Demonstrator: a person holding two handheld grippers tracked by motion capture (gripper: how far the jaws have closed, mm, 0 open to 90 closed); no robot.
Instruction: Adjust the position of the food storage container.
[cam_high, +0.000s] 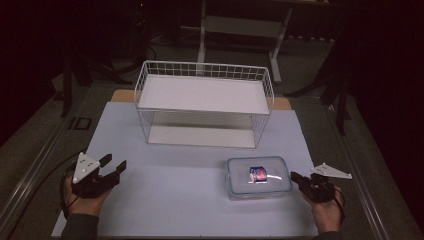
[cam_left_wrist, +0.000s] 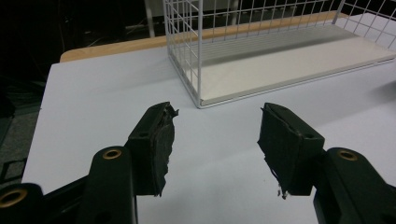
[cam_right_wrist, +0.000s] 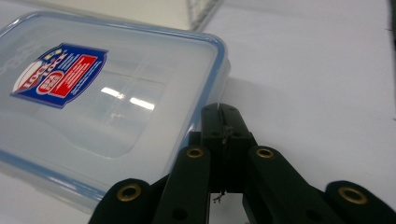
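Note:
A clear plastic food container (cam_high: 258, 176) with a blue-rimmed lid and a red and blue label lies on the pale mat at the front right. My right gripper (cam_high: 295, 176) is shut with nothing between its pads, its tip right at the container's right edge. In the right gripper view the closed tip (cam_right_wrist: 224, 111) sits against the lid's blue rim (cam_right_wrist: 215, 60); touching or a hair apart, I cannot tell. My left gripper (cam_high: 113, 165) rests at the front left, open and empty, pointing toward the wire rack (cam_left_wrist: 261, 56); its gap (cam_left_wrist: 215, 128) shows bare mat.
A white two-level wire rack (cam_high: 204, 102) stands at the back middle of the mat (cam_high: 165, 185). Beyond the table's wooden edge are a desk frame (cam_high: 240, 25) and dark floor. Metal rails run along both sides of the table.

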